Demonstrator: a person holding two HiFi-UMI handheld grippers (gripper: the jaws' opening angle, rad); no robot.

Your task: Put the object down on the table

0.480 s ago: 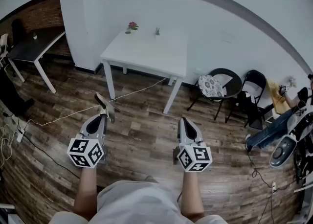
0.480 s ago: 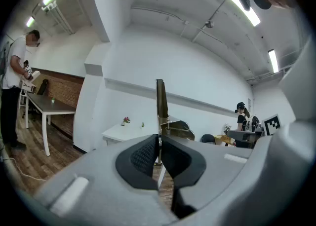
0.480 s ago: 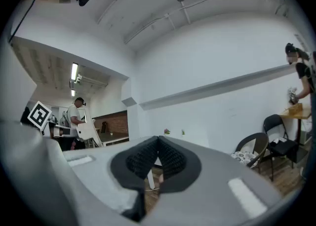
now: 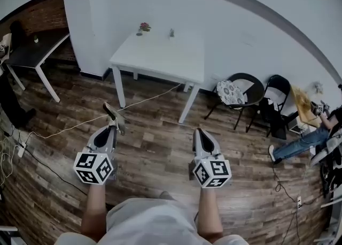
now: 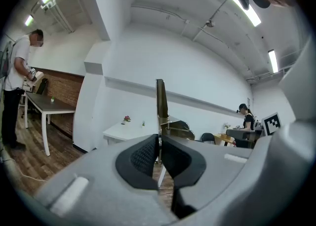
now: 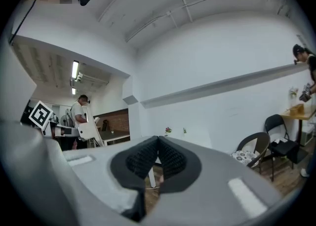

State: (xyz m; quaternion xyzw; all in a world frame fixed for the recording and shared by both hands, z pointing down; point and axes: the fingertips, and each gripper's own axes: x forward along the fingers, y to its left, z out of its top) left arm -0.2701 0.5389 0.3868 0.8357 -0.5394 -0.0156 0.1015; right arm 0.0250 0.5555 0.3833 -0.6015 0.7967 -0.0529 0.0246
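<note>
Your left gripper (image 4: 112,126) is clenched on a thin flat object (image 4: 114,116), held over the plank floor (image 4: 155,147) and well apart from the white table (image 4: 160,62). In the left gripper view the gripper (image 5: 159,143) has its ribbed pads pressed against the object (image 5: 161,101), which rises upright between them. Seen edge-on there, it is a narrow olive-brown strip; in the head view it is dark with a paler edge and tilts up and to the left. What kind of thing it is cannot be told.

Your right gripper (image 4: 202,131) hangs beside the left one at about the same height. In its own view (image 6: 158,141) the pads meet with nothing between them.

The table stands against the white wall (image 4: 240,35), its near edge and two front legs facing you. A stretch of floor lies between the grippers and that edge, crossed by a pale cable (image 4: 144,101).

At the table's far edge stand two small pots: one with a red-flowered plant (image 4: 145,27), one with a green sprig (image 4: 171,33).

Right of the table are a round chair (image 4: 232,93) with a patterned cushion and a black folding chair (image 4: 275,99). At the far left stands a dark desk (image 4: 37,48).
</note>
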